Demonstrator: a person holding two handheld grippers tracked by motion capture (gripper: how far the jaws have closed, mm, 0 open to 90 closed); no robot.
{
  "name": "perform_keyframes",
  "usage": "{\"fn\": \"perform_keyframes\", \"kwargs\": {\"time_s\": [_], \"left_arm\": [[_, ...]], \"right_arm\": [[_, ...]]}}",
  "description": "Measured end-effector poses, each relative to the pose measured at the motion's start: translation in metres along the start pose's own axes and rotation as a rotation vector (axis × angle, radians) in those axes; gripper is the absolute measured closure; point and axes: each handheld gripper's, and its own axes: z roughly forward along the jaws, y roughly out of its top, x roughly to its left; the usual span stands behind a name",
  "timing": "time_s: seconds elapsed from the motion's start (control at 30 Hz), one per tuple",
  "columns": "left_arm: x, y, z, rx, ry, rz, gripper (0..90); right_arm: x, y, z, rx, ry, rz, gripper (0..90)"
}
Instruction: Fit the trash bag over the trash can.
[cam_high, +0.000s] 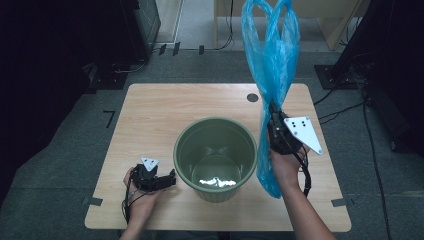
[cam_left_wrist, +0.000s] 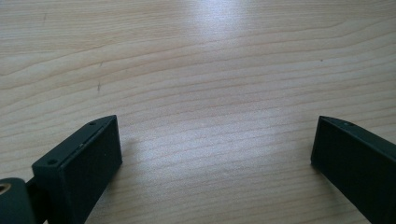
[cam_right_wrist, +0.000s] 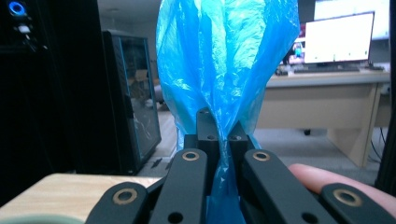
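Note:
A blue plastic bag (cam_high: 272, 60) stands up above the table's right side, with its lower end hanging down beside the bin. My right gripper (cam_high: 274, 116) is shut on the bag's gathered middle, held up in the air just right of the green bin (cam_high: 215, 157). In the right gripper view the bag (cam_right_wrist: 224, 60) rises between the pinched jaws of that gripper (cam_right_wrist: 219, 123). My left gripper (cam_high: 171, 178) rests low on the table at the bin's left, open. In the left gripper view its jaws stand wide apart over bare wood, and the gripper (cam_left_wrist: 215, 140) holds nothing.
The wooden table (cam_high: 150, 115) has a round cable hole (cam_high: 252, 97) at its back right. The bin stands near the front middle. Dark cabinets and cables ring the floor around the table. A desk with a lit monitor (cam_right_wrist: 338, 37) stands farther off.

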Motion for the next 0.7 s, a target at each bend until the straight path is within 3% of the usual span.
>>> {"fn": "perform_keyframes", "kwargs": {"time_s": [0.33,0.7], "left_arm": [[0.000,0.000,0.000,0.000,0.000,0.000,1.2],[0.000,0.000,0.000,0.000,0.001,-0.001,1.2]], "right_arm": [[0.011,0.038,-0.005,-0.081,0.021,-0.004,90.0],[0.043,0.071,-0.002,-0.147,0.078,-0.003,90.0]]}}
